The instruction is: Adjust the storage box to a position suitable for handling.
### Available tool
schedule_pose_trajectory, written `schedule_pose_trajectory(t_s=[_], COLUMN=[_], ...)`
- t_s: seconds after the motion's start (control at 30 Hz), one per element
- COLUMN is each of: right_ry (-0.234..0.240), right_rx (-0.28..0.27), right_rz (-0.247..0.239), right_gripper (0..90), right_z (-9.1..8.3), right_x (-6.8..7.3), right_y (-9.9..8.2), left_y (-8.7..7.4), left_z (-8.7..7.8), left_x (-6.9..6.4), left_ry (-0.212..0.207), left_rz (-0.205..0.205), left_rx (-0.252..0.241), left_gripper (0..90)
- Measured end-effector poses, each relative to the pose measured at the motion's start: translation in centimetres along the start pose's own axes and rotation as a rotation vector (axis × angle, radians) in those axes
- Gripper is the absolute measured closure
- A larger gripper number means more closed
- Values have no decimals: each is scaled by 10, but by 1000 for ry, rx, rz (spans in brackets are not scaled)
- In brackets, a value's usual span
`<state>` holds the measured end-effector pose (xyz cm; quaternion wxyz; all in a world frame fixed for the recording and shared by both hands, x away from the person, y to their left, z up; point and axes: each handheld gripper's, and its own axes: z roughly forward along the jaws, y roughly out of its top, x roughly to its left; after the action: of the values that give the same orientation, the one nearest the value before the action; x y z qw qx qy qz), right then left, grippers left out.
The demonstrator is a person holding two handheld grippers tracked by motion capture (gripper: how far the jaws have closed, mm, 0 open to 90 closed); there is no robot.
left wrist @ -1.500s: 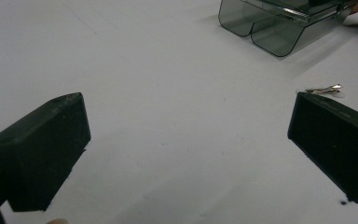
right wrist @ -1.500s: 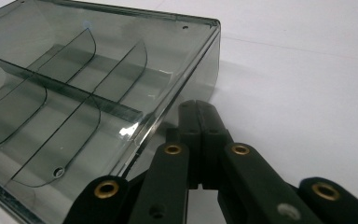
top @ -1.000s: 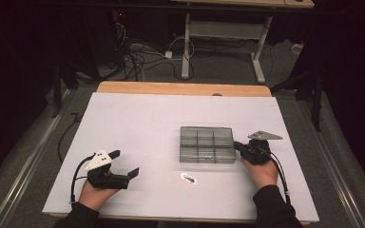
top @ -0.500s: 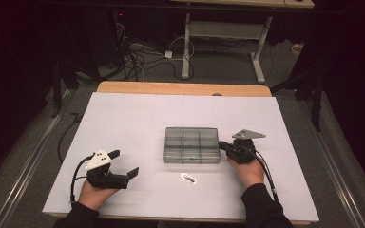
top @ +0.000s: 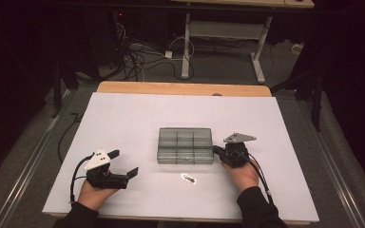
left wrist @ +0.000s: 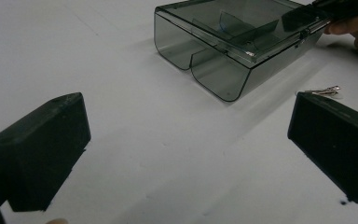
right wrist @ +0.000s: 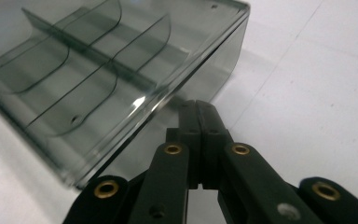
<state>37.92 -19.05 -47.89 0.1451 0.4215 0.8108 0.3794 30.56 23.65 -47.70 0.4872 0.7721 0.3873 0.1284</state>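
On the left side of the white tabletop (top: 123, 118), the left gripper (top: 123, 164) rested low in the person's left hand (top: 94, 192), its white-topped body angled toward the middle. Its jaws stood wide apart with nothing between them; in the left gripper view the two black blocks framed bare white surface, and nothing touched either one. A black cable looped from its back toward the near edge.

Near the middle, a little toward the right, lay the smoky clear plastic compartment box (top: 185, 146), flat on the tabletop with its lid closed. Dividers split it into two rows of three cells, and the cells looked empty as far as the tinted plastic let one tell. Just in front of it, toward the person and apart from it, lay a small metal clip (top: 189, 178), which also glinted past the right jaw in the left gripper view (left wrist: 325, 91).

At the box's right end, the right gripper (top: 216, 151) was held in the right hand (top: 242, 173), the grey three-cornered plate on top. Its jaws were pressed fully together, gripping nothing, and their joined tips met the box's end wall at its lower edge in the right gripper view (right wrist: 196, 109). Beyond the tabletop's far edge, a wooden strip (top: 180, 88) showed.
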Motion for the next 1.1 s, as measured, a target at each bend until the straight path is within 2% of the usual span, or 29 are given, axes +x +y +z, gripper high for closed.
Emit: schedule_pose_trajectory(t_s=[0.3, 0.43, 0.67, 0.7, 0.8, 1.1], right_ry=[0, 0, 8, 14, 3, -6], right_rx=[29, 30, 32, 33, 39, -66], right_rz=[-39, -35, -45, -58, -65, -48], right_gripper=[900, 900, 900, 900, 900, 900], right_z=[-14, -15, -17, -18, -18, -37], right_x=[14, 18, 23, 25, 28, 29], right_y=[-12, -19, -22, -22, -21, -23], left_y=[1, 1, 1, 1, 0, 0], left_z=[-1, 0, 1, 1, 1, -1], left_x=[-1, -2, -2, -2, -2, -1], left_ry=[-1, 0, 2, 2, 3, 4], left_rz=[-2, -2, 3, 3, 4, 0], left_rx=[-4, -4, 3, 2, 4, -1], left_gripper=[0, 0, 0, 0, 0, 0])
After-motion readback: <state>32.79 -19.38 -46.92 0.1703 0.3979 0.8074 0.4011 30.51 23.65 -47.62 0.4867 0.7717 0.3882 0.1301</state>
